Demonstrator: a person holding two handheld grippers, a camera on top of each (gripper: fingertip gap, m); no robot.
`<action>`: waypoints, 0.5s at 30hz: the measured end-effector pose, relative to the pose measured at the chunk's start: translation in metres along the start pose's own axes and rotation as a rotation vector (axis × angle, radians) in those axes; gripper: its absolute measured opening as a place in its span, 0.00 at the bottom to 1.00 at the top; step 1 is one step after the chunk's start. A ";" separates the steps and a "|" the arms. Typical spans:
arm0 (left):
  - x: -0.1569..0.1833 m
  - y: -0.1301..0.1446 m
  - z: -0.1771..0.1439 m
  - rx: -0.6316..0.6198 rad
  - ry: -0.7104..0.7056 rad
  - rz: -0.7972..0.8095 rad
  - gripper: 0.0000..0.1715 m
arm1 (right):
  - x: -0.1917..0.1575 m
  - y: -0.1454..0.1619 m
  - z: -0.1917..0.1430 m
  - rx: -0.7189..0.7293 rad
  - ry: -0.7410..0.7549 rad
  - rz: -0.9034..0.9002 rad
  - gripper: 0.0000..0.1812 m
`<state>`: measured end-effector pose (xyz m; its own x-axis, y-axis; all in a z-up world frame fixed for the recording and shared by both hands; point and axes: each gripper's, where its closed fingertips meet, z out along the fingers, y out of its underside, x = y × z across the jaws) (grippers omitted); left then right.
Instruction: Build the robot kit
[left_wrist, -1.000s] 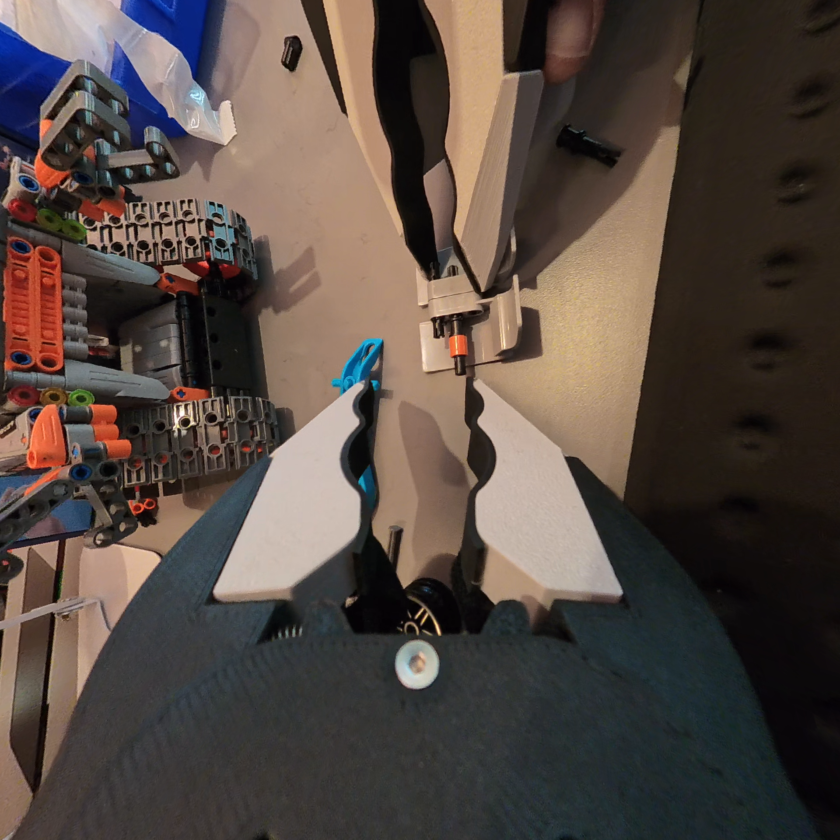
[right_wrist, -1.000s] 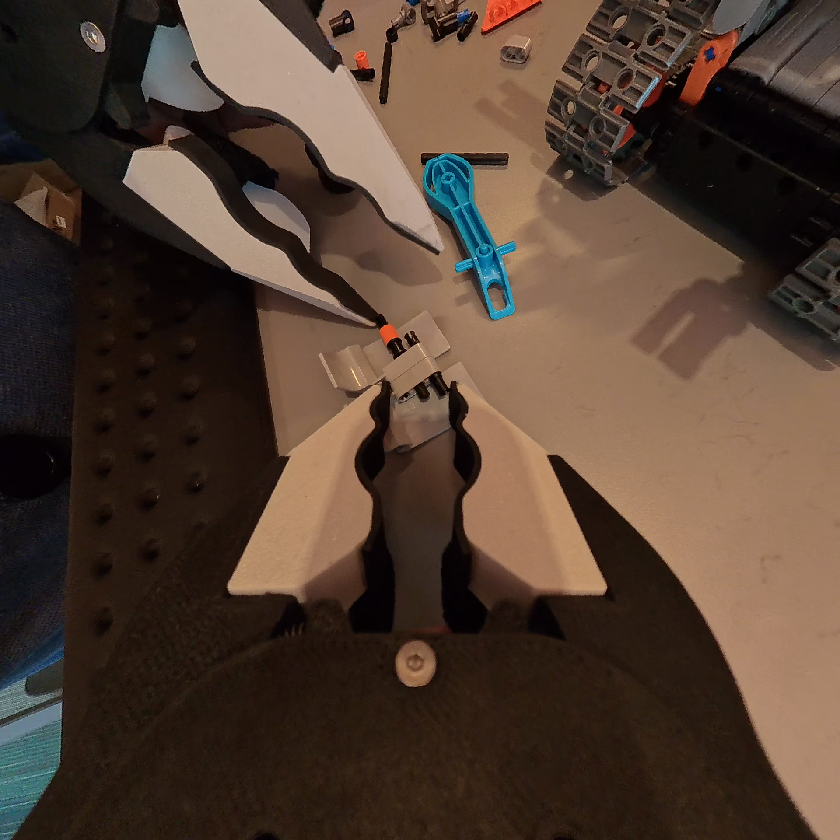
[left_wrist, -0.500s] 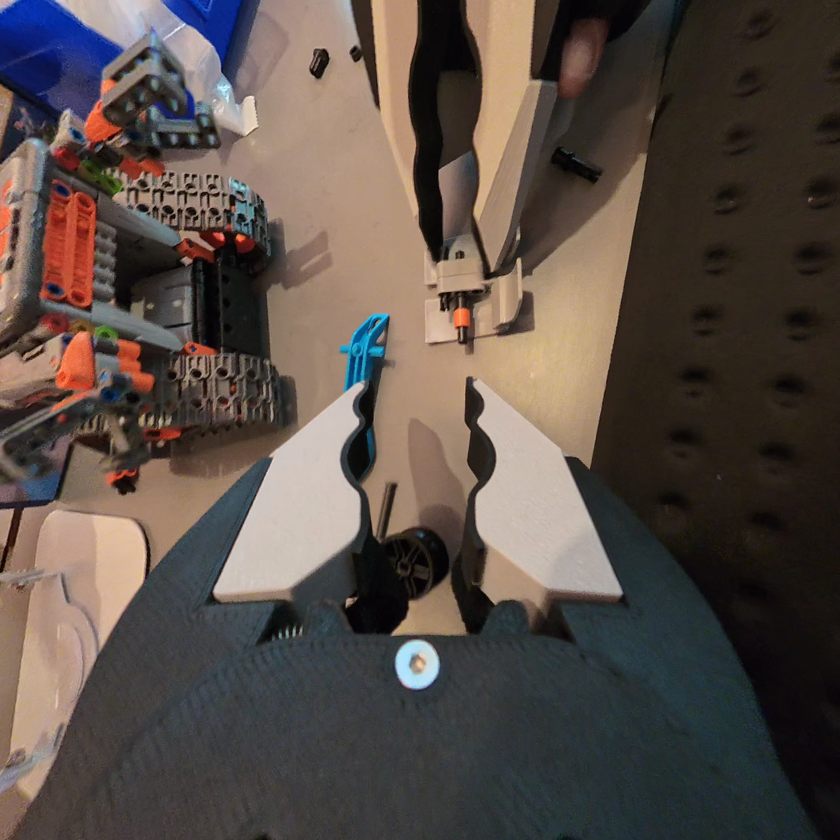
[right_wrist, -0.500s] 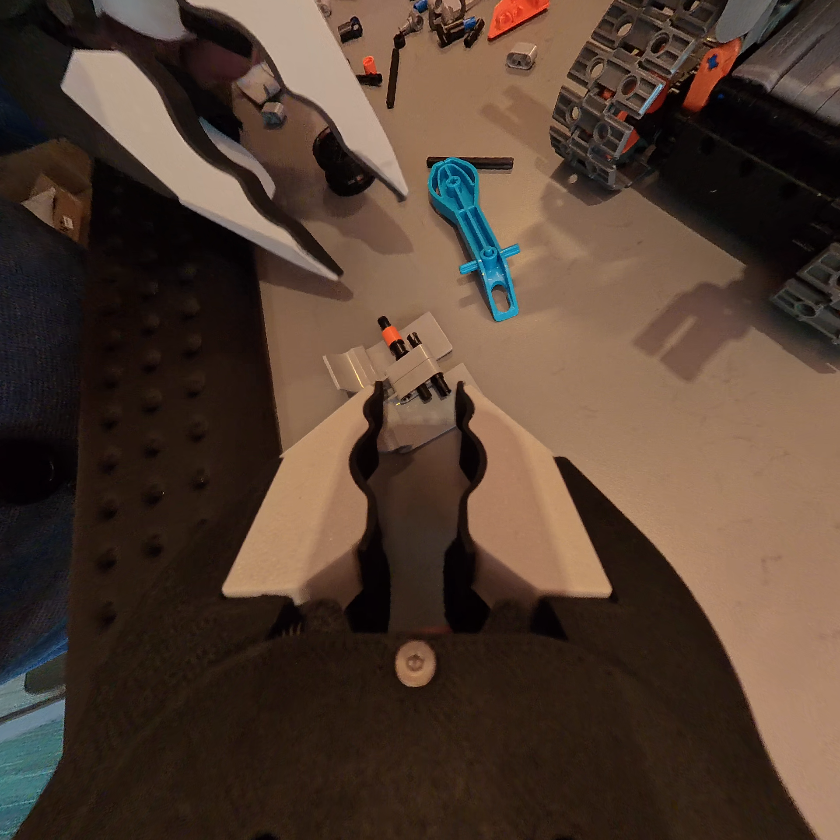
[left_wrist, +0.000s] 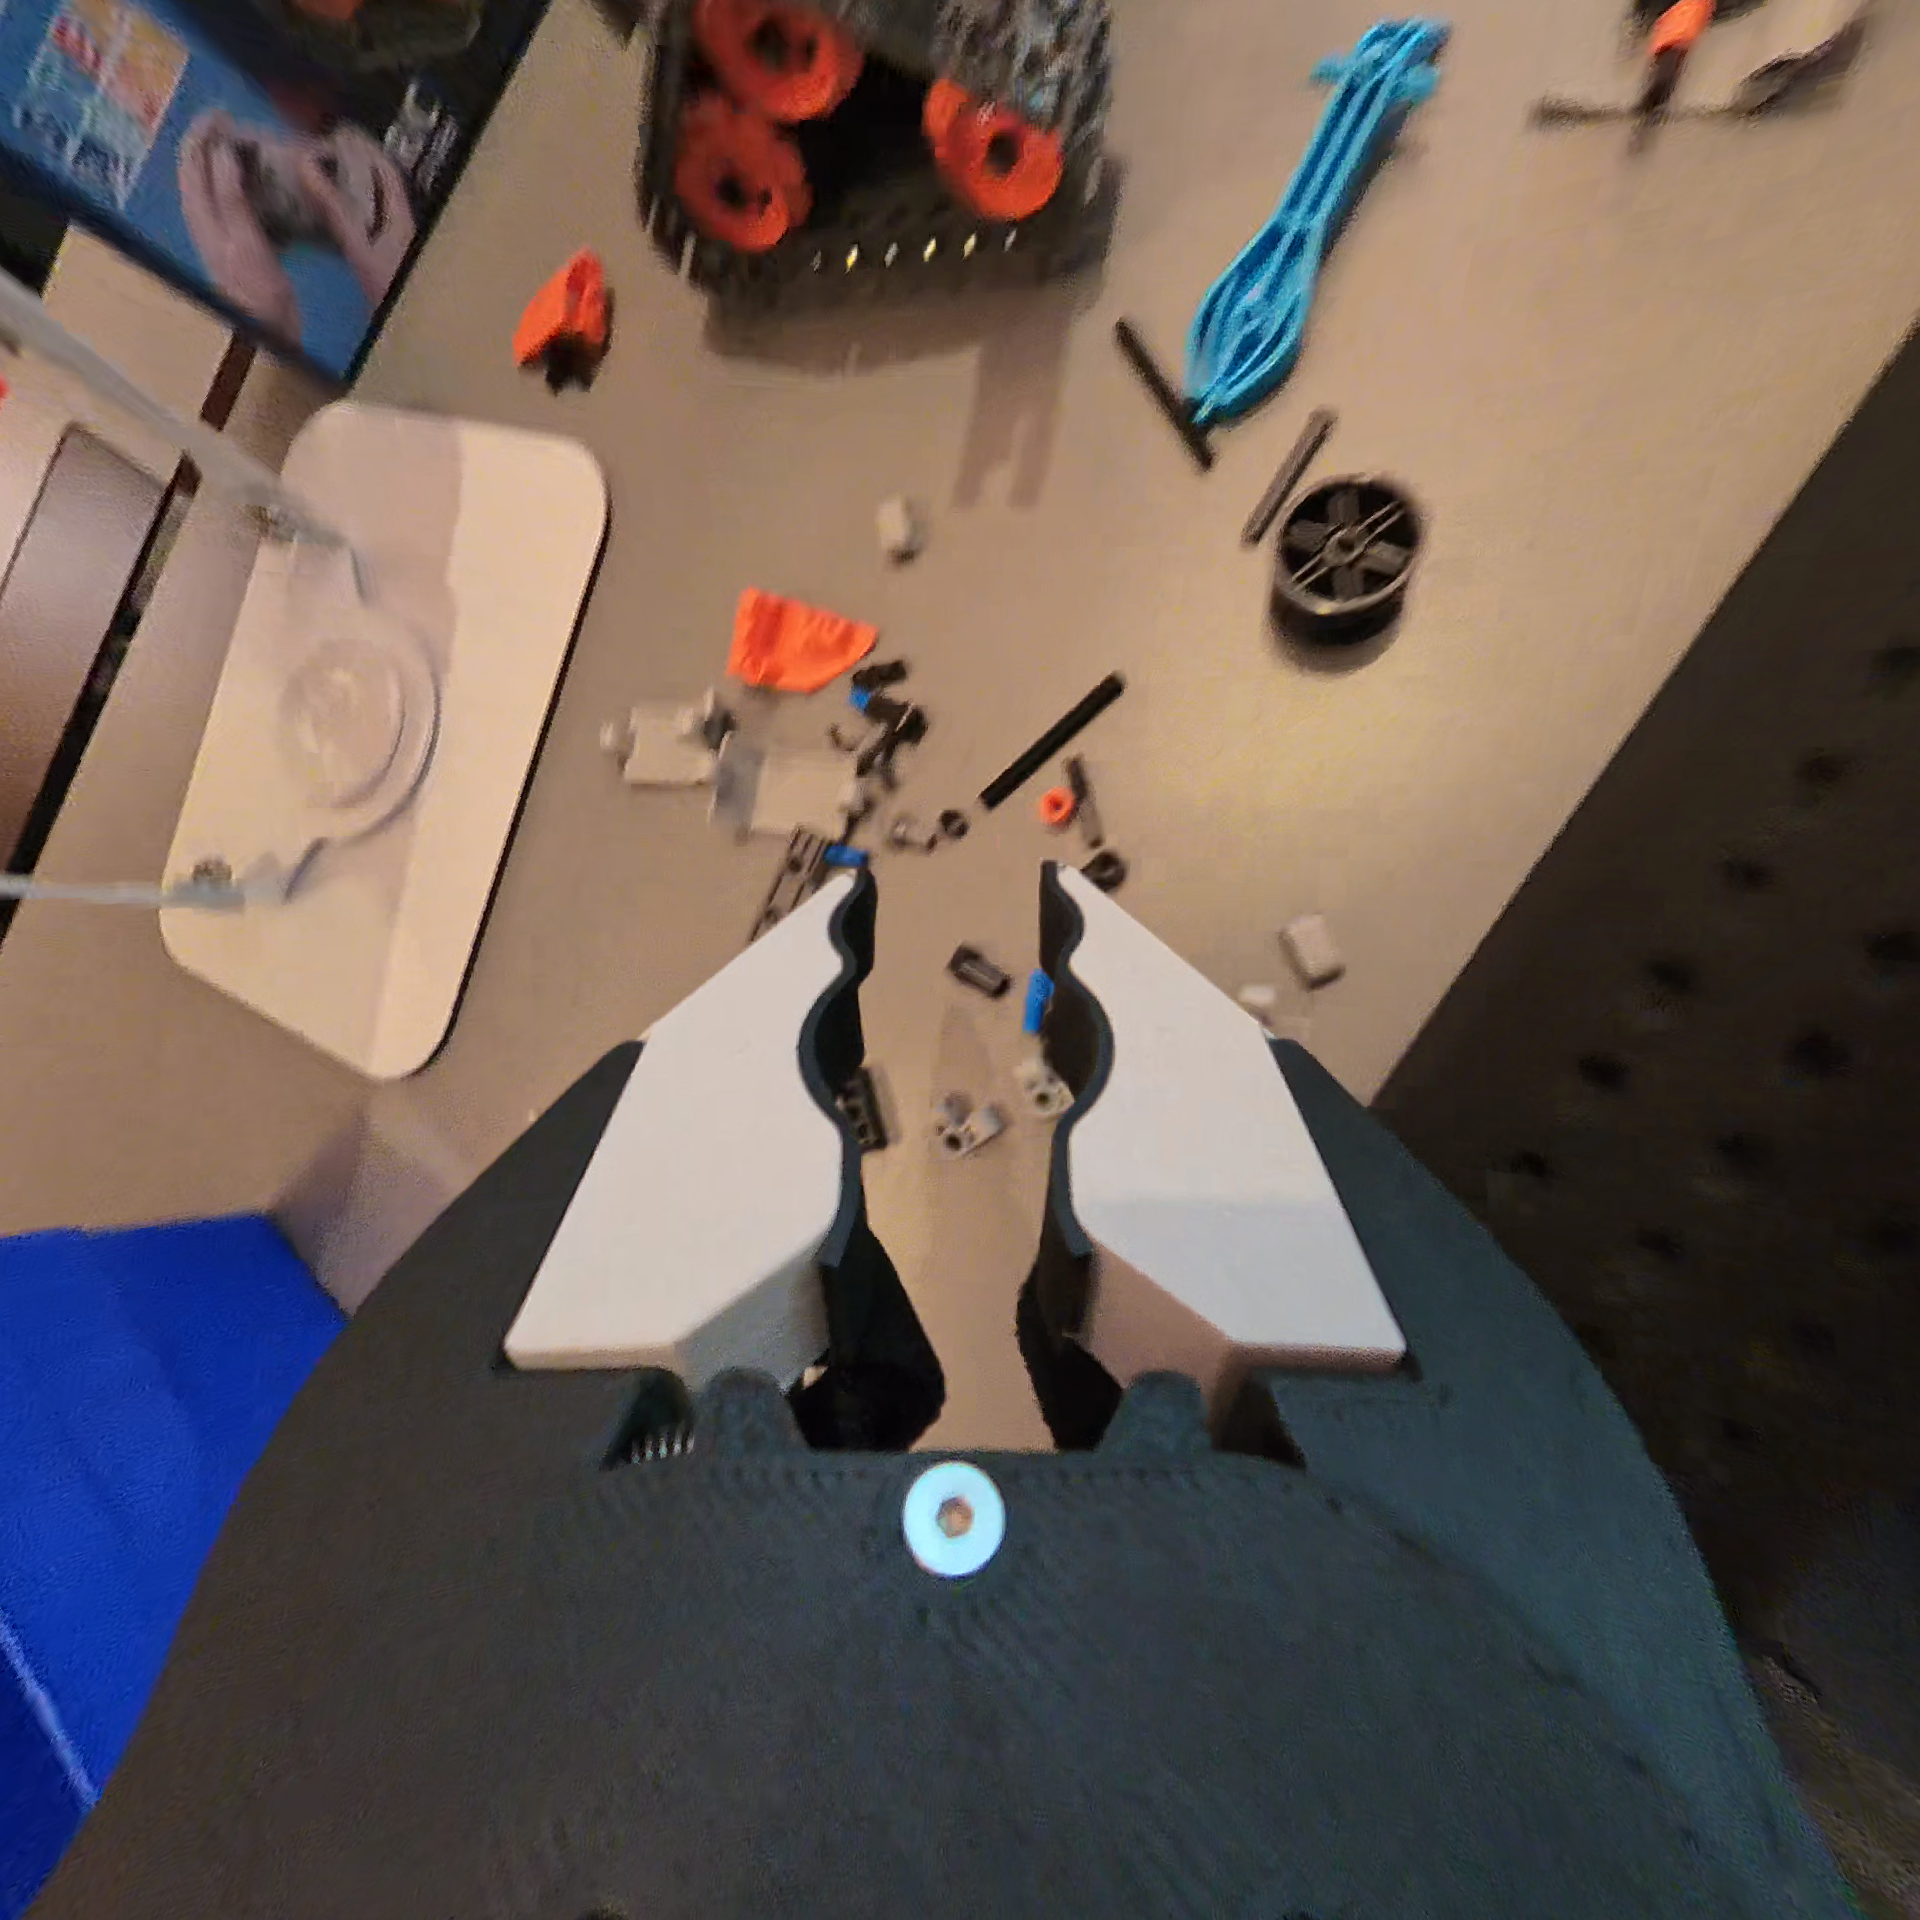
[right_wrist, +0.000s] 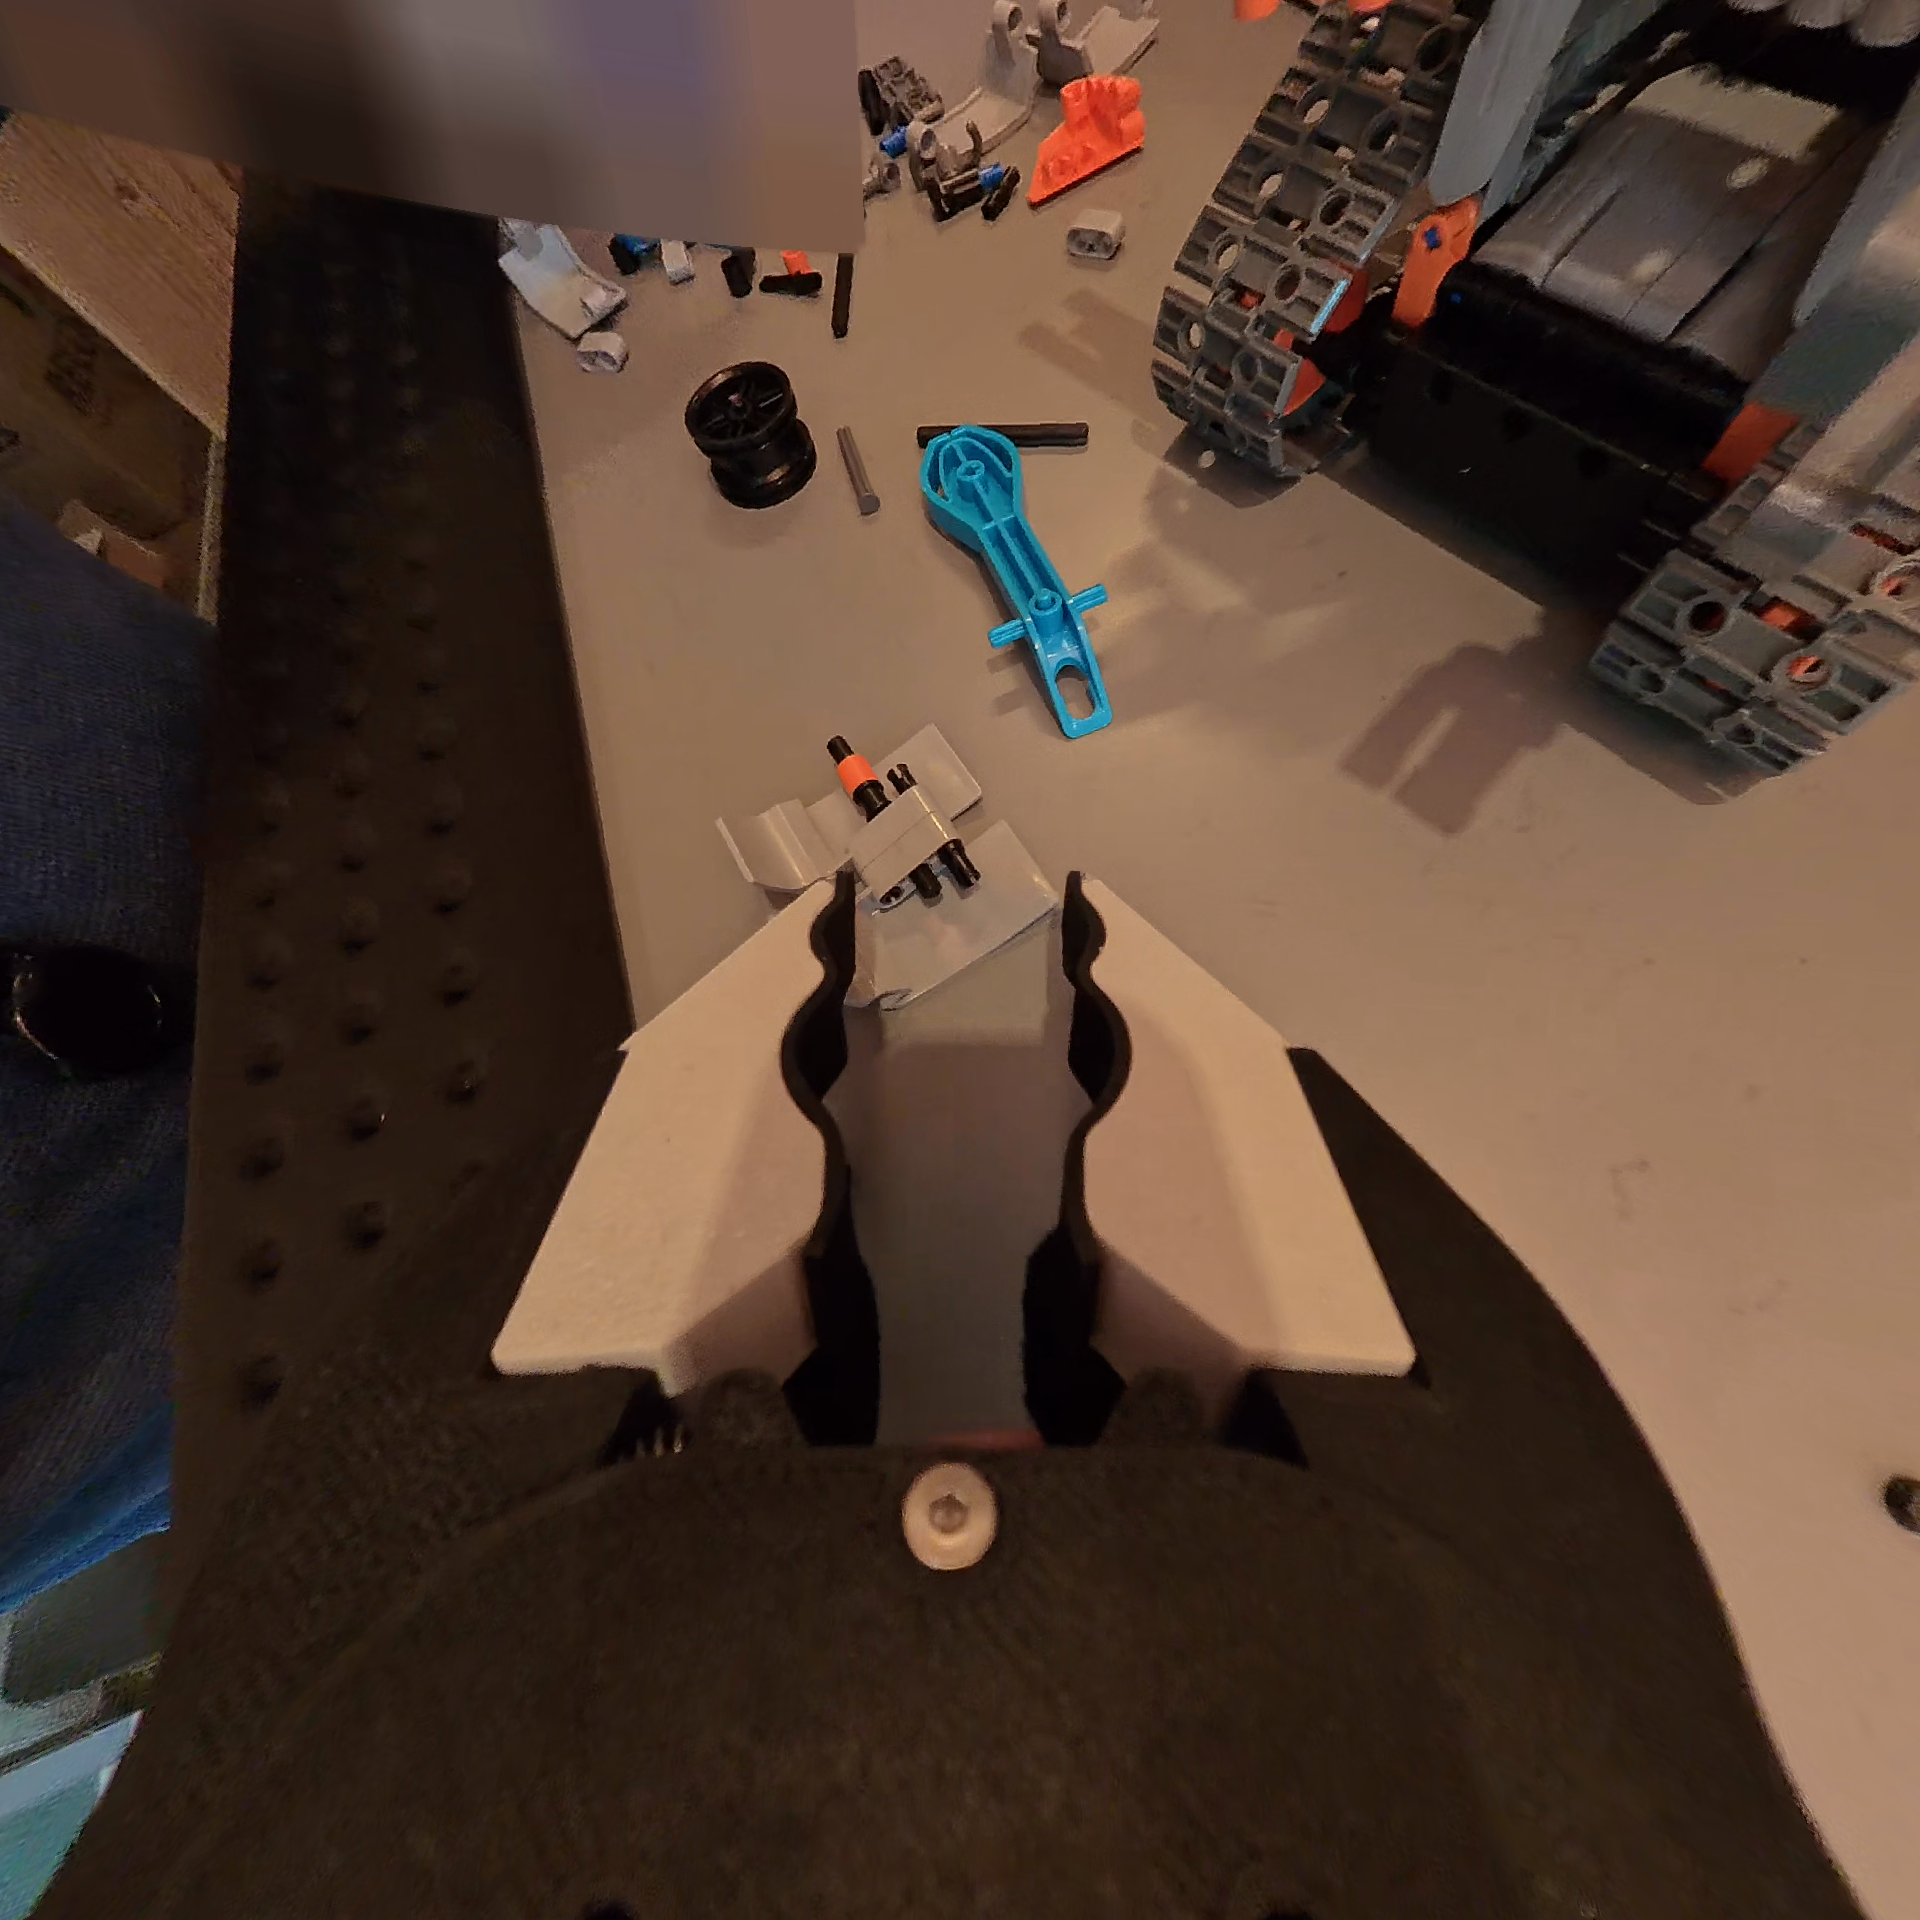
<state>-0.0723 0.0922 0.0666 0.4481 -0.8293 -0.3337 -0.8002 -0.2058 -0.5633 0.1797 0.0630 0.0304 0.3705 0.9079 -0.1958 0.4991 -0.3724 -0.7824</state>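
Right tool (right_wrist: 958, 883) clamped on grey panel assembly (right_wrist: 935, 914) with orange-collared black pin; left tool (left_wrist: 956, 883) empty, parted.

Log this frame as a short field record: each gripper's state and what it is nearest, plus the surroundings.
left gripper: open, empty, above scattered small parts
right gripper: shut on grey panel assembly
near right: blue lever piece, black wheel
far right: tracked vehicle model
surface: grey table

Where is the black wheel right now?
In the right wrist view, the black wheel lies upper left on the grey table, just left of a short grey rod and the blue tool.
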 end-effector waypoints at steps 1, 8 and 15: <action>-0.006 0.007 0.001 -0.010 -0.005 -0.011 0.16 | 0.001 -0.002 -0.001 0.004 0.009 -0.001 0.21; -0.034 0.053 0.006 -0.111 -0.004 -0.052 0.12 | 0.000 -0.008 -0.001 -0.006 0.045 -0.013 0.20; -0.044 0.051 0.042 -0.122 0.037 0.019 0.11 | -0.001 -0.011 0.000 0.004 0.060 -0.002 0.20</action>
<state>-0.1163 0.1401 0.0210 0.4191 -0.8520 -0.3138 -0.8519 -0.2495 -0.4605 0.1738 0.0660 0.0387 0.4156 0.8956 -0.1588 0.4969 -0.3698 -0.7851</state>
